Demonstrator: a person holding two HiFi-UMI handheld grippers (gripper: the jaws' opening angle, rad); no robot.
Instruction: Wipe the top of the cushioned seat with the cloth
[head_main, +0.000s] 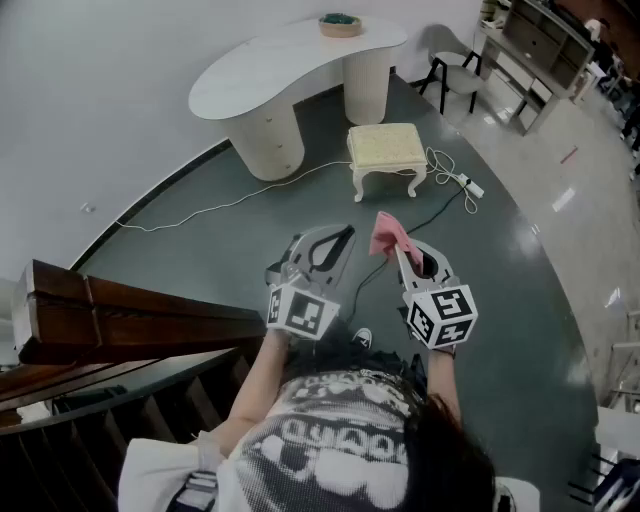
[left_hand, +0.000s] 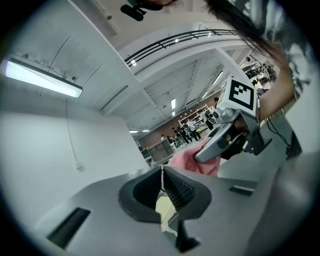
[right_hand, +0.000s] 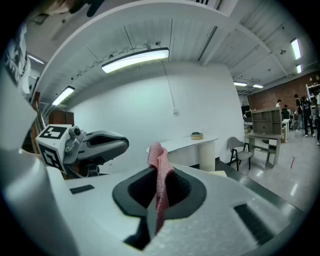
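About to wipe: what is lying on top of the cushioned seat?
Nothing shows on the cushioned seat; its top looks bare. The pink cloth is pinched in the right gripper, apart from it. The floor beneath it is hidden.

A white curved table (head_main: 290, 70) stands by the white wall (head_main: 90, 80) on a dark grey floor (head_main: 520, 300); a chair (head_main: 455, 78) and shelves (head_main: 540, 45) sit beyond.

From my head I'm looking steeply down past my left gripper (head_main: 338, 240) and right gripper (head_main: 398, 252) to the cushioned seat (head_main: 386, 146) and the white bench (head_main: 290, 60) farther off. My left gripper's camera is tilting up toward the ceiling (left_hand: 165, 70), catching the right gripper and its cloth (left_hand: 187, 162) close by. My right gripper's camera is looking level, sharing that bench with the head view.
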